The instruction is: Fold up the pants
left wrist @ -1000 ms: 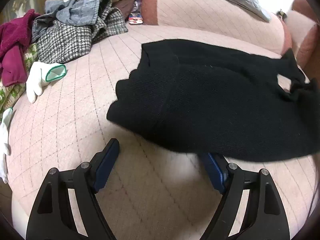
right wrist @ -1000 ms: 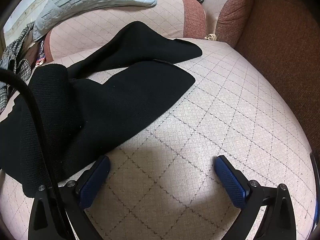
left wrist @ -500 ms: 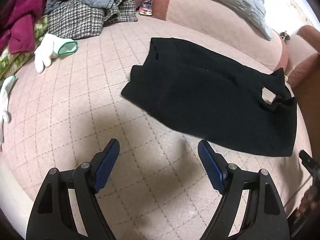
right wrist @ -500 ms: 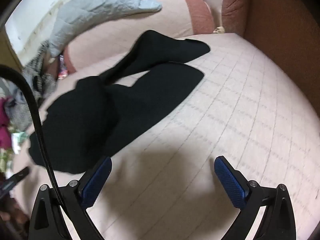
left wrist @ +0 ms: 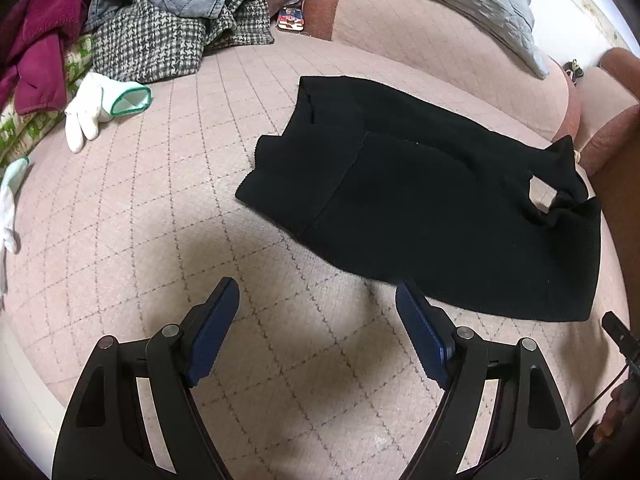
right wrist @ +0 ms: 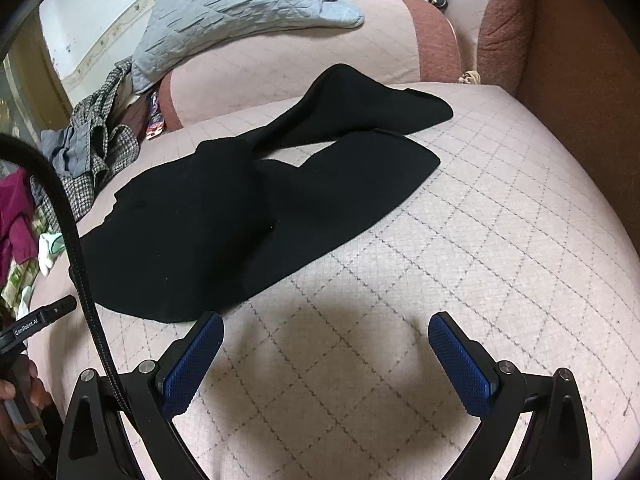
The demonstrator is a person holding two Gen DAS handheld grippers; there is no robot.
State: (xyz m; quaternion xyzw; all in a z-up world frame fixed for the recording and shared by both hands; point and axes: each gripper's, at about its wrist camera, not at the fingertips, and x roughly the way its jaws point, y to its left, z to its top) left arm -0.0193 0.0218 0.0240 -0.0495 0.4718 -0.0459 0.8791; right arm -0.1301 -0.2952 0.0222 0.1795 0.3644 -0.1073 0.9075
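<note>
Black pants [left wrist: 432, 204] lie on the pink quilted sofa seat [left wrist: 160, 208], the waist end folded over the legs. In the right wrist view the pants [right wrist: 224, 220] show their two legs spread toward the sofa back. My left gripper [left wrist: 316, 300] is open and empty, held above the seat just short of the pants' near edge. My right gripper [right wrist: 326, 336] is open and empty, above bare seat beside the pants' near edge.
A pile of clothes [left wrist: 160, 28] lies at the back left, with white gloves [left wrist: 100, 108] beside it. A grey quilted cushion [right wrist: 240, 12] rests on the sofa back. A brown armrest [right wrist: 580, 100] bounds the seat on the right. A black cable [right wrist: 76, 248] crosses the right wrist view.
Both grippers have pulled back and up from the pants. The left finger that was under the fabric edge is now free of it. The pants stay where they lay.
</note>
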